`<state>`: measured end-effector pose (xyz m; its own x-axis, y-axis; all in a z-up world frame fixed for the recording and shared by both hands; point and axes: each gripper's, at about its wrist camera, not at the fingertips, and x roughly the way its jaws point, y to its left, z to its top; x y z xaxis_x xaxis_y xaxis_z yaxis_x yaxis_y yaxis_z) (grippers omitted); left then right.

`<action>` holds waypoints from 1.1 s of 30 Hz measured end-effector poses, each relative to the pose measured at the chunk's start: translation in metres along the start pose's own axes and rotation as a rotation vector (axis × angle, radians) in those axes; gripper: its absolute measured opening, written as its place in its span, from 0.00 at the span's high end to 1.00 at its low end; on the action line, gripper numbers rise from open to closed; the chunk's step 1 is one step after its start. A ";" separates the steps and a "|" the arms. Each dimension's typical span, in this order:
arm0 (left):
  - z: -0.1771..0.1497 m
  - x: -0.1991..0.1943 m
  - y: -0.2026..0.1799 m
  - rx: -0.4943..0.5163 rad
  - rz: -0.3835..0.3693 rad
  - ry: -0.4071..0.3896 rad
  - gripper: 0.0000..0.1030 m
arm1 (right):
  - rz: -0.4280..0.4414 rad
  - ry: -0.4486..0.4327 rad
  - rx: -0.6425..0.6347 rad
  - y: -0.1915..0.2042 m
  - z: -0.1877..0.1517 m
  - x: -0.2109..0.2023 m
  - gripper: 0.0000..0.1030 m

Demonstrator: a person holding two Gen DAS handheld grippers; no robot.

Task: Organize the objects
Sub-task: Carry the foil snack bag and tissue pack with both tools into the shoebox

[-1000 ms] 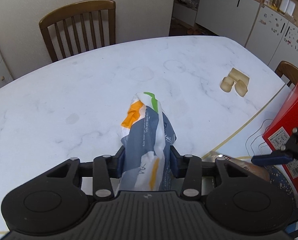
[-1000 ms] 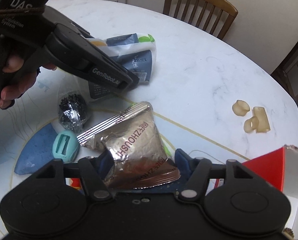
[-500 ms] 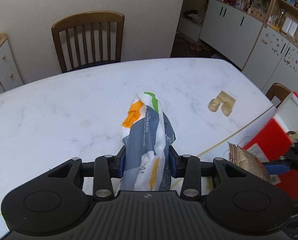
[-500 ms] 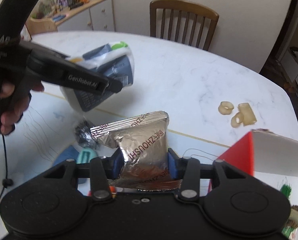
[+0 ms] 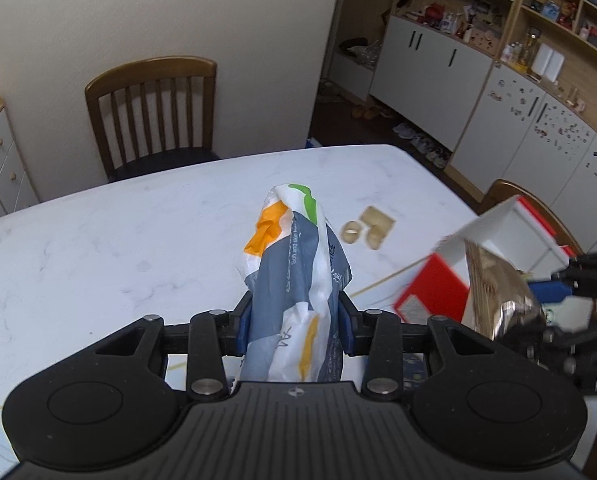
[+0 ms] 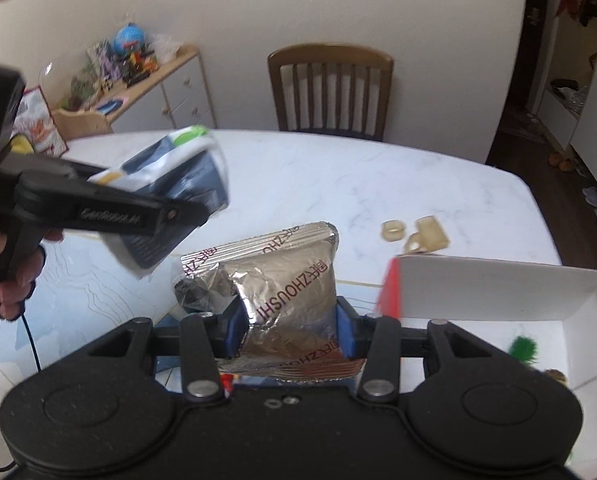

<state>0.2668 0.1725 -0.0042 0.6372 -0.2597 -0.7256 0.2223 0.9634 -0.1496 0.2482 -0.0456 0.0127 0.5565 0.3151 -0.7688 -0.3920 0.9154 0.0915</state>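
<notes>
Clamping a soft blue-and-white tissue pack (image 5: 298,300) between its blue pads, the left gripper (image 5: 296,318) holds it up off the marble bench (image 5: 118,240) — the pack's orange and green end points away from the camera. The right gripper (image 6: 290,326) is closed on a silver foil snack pouch (image 6: 282,280), also raised above the bench. Just right of the pouch stands an open red box (image 6: 494,292) with a white inside — something green lies in it. Three pale beige rings (image 6: 416,234) rest on the bench beyond the box. A wooden chair (image 6: 330,88) stands at the far edge.
</notes>
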 end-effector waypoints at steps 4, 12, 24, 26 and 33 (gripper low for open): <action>0.000 -0.010 -0.027 0.024 -0.011 -0.002 0.61 | -0.011 -0.032 0.029 -0.023 -0.001 -0.020 0.57; 0.000 -0.010 -0.086 0.048 -0.032 0.021 0.61 | -0.037 -0.075 0.062 -0.076 -0.010 -0.055 0.57; 0.000 0.031 -0.193 0.095 -0.089 0.076 0.61 | -0.073 -0.057 0.122 -0.168 -0.037 -0.070 0.57; 0.001 0.042 -0.208 0.101 -0.093 0.090 0.61 | -0.078 -0.049 0.130 -0.182 -0.042 -0.069 0.57; -0.006 0.079 -0.252 0.111 -0.098 0.157 0.61 | -0.081 -0.011 0.123 -0.222 -0.060 -0.058 0.57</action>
<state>0.2564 -0.0903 -0.0275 0.4878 -0.3296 -0.8083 0.3627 0.9188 -0.1558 0.2590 -0.2817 -0.0008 0.5907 0.2409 -0.7701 -0.2533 0.9615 0.1064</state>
